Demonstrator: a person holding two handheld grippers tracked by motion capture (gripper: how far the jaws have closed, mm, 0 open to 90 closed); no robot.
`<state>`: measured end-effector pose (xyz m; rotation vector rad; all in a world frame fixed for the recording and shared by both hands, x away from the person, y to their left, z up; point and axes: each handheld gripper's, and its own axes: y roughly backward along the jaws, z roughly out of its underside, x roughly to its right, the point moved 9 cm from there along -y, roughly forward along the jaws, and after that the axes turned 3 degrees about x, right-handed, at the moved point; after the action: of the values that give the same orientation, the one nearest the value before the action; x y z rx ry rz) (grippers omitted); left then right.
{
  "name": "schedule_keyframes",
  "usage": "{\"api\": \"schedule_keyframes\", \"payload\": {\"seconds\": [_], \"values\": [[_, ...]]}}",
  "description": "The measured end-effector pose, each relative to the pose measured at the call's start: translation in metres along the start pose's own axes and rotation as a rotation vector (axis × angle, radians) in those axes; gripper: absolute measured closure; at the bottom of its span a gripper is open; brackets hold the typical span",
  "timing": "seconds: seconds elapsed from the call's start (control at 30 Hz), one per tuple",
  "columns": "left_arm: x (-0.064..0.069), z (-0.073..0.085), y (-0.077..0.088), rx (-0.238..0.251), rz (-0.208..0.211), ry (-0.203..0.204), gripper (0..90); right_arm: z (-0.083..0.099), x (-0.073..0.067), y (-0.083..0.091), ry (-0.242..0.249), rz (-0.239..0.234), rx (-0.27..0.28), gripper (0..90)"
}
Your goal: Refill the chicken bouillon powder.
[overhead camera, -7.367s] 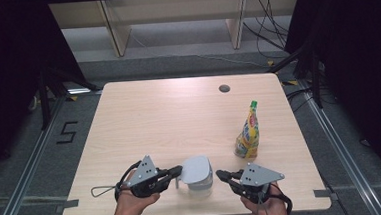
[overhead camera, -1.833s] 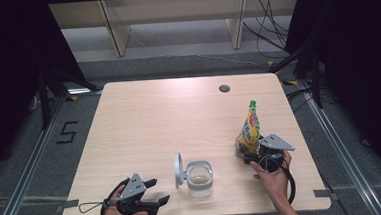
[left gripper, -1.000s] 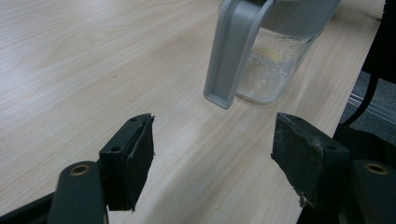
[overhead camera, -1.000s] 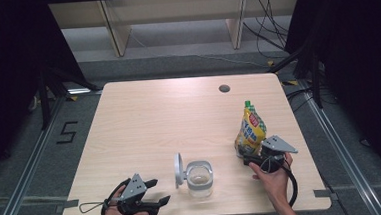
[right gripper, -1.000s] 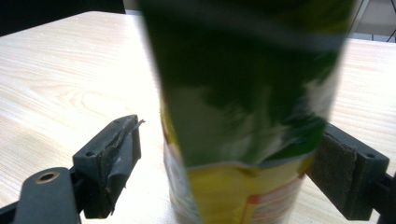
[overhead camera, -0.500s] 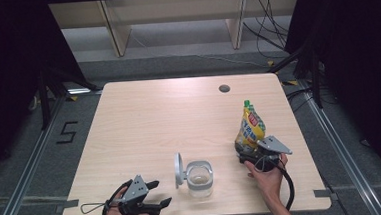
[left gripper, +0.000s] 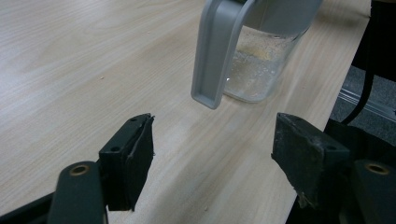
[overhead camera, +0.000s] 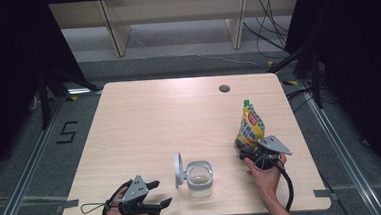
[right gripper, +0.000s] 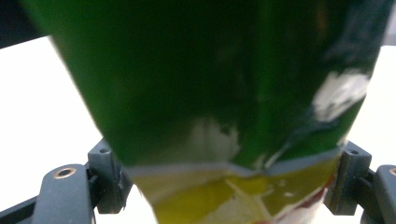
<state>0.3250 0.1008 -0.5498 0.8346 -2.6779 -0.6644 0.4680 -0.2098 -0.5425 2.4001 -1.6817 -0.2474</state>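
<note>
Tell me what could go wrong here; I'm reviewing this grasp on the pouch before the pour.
1. The pouch is soft; the right hand-held gripper, whose jaws have just been closing around its base, could crumple or tip it.
2. The open jar stands near the table front edge; a nudge from the left hand-held gripper might shift it.

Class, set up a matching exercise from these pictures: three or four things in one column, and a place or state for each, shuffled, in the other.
Things:
1. pouch
2. jar
3. left claw
4. hole

Places or states:
A. far part of the table, right
B. open, nothing between the jaws
C. lid flipped up, near front edge
D. upright between the right claw's jaws

Pairs: 1-D, 2-C, 3-B, 4-A
</note>
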Motion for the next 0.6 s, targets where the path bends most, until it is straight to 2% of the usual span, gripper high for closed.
{"api": "schedule_keyframes", "payload": {"seconds": [0.07, 0.1, 0.13, 0.2, 0.33, 0.37, 0.4, 0.47, 0.5, 0.6], "values": [[-0.0011, 0.0005, 0.0007, -0.008, -0.002, -0.007, 28.9, 0.0006, 0.0, 0.0002, -0.023, 0.008, -0.003, 22.9], [-0.003, 0.0001, 0.0006, -0.007, -0.004, -0.033, 28.9, 0.0001, 0.0, -0.0004, -0.024, 0.009, 0.001, 23.0], [-0.0037, 0.0008, 0.0013, -0.014, -0.007, -0.041, 28.9, -0.0001, 0.0003, -0.0007, -0.022, 0.012, 0.003, 23.3], [-0.0018, -0.0006, 0.0006, 0.004, -0.002, -0.022, 28.9, -0.0004, 0.0005, -0.0015, -0.024, 0.02, 0.006, 23.5], [-0.0011, -0.0005, 0.0008, 0.002, -0.005, -0.014, 28.9, -0.0006, 0.0006, -0.0019, -0.028, 0.023, 0.006, 26.4], [0.0002, -0.0009, 0.0, 0.013, -0.012, 0.012, 28.9, -0.0003, 0.0006, -0.0016, -0.029, 0.022, -0.002, 27.8], [-0.0003, -0.0012, 0.0, 0.017, -0.01, 0.005, 28.9, -0.0019, 0.0001, -0.0026, -0.029, 0.018, 0.014, 30.4], [0.0003, -0.0013, 0.0003, 0.015, -0.003, 0.016, 28.9, -0.0032, 0.0014, -0.0006, 0.013, 0.031, -0.005, 35.2], [-0.0009, -0.0009, 0.0013, 0.006, -0.008, -0.001, 28.9, -0.0042, 0.0017, -0.0007, 0.018, 0.035, -0.002, 35.8], [-0.0008, -0.0008, 0.0019, 0.008, -0.012, 0.006, 28.9, -0.0053, 0.0024, -0.0001, 0.044, 0.024, -0.014, 37.6]]}}
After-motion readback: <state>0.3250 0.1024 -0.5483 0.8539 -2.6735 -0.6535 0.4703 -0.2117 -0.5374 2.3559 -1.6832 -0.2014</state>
